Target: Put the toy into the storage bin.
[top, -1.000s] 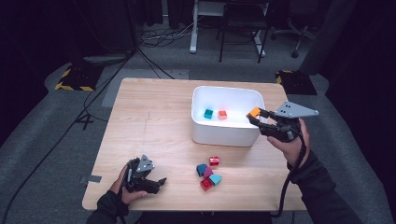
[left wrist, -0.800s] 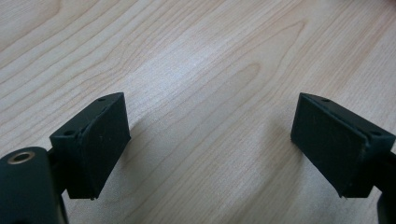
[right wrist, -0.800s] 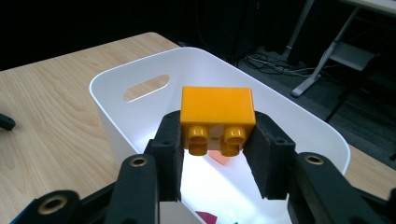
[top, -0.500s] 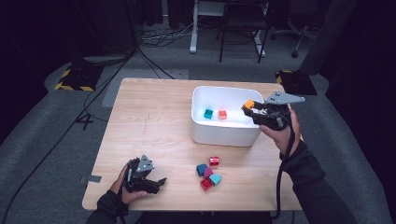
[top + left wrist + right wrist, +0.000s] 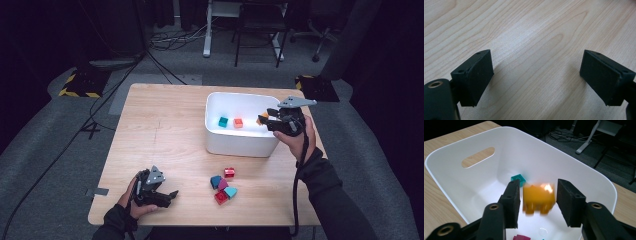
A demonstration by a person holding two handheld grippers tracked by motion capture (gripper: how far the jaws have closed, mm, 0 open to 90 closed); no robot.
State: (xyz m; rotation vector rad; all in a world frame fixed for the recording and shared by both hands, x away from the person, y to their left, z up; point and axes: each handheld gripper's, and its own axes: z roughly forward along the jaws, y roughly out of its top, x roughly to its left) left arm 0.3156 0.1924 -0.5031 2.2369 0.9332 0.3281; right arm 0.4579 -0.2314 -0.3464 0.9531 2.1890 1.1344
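Note:
A white bin (image 5: 240, 145) stands on the wooden table (image 5: 165, 130), right of centre. Over its right end my right gripper (image 5: 264, 120) hovers, pointing left. An orange block (image 5: 539, 198) is between the jaws, blurred, with a thin gap on each side, so the jaws stand open off it. In the high view the orange block (image 5: 263, 116) shows at the jaw tips. A teal block (image 5: 223, 121) and an orange-red block (image 5: 238, 123) lie inside the bin. My left gripper (image 5: 167, 195) rests on the table's front left, open and holding nothing.
Several loose blocks lie in front of the bin: a red one (image 5: 229, 172), a dark blue one (image 5: 216, 181) and a light teal one (image 5: 231, 192) among them. Chairs and cables are on the floor beyond the table.
My right gripper moved left from beside the bin to over its right end, carrying the orange block. Its jaws have parted from the block. The left gripper stayed put.

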